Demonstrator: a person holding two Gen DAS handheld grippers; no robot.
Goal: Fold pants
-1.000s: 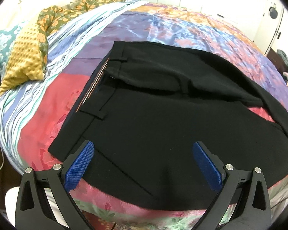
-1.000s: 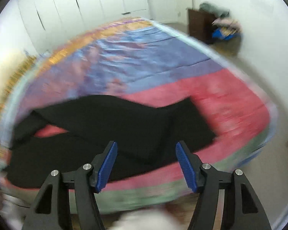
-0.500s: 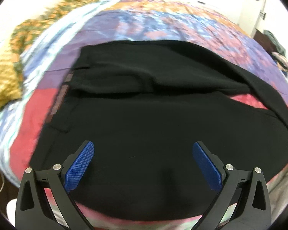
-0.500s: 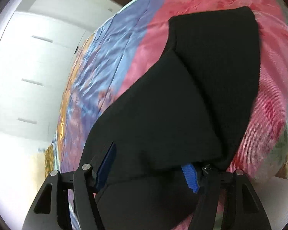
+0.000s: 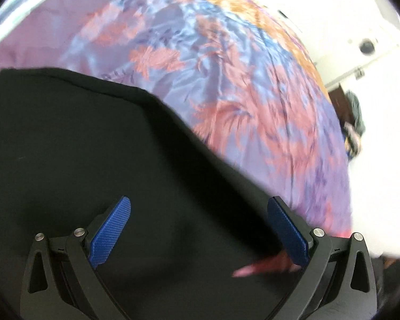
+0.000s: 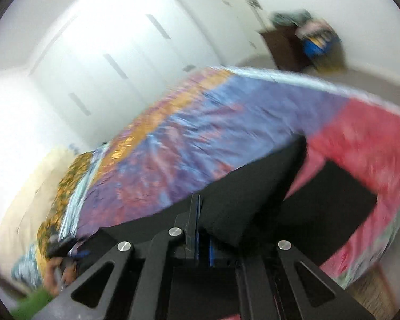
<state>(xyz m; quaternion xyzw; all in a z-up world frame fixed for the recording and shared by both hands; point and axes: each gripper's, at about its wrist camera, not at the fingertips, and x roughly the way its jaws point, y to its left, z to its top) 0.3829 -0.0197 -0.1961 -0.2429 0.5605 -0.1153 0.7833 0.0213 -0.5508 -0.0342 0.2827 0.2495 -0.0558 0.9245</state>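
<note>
The right claw (image 6: pixel 200 226) is clamped on the pants (image 6: pixel 240 200); the left claw (image 5: pixel 200 229) is held apart above them. A thin pinch could let the lifted leg slip onto the bedspread (image 6: pixel 200 133).

Bed (image 5: pixel 240 85) – patchwork cover; black pants (image 5: pixel 80 146) lying on it.

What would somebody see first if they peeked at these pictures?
Probably the big black pants spread over the bright patchwork bedspread. Next, the right claw pinched shut on a pant leg, lifting it, and the left claw open above the cloth.
</note>
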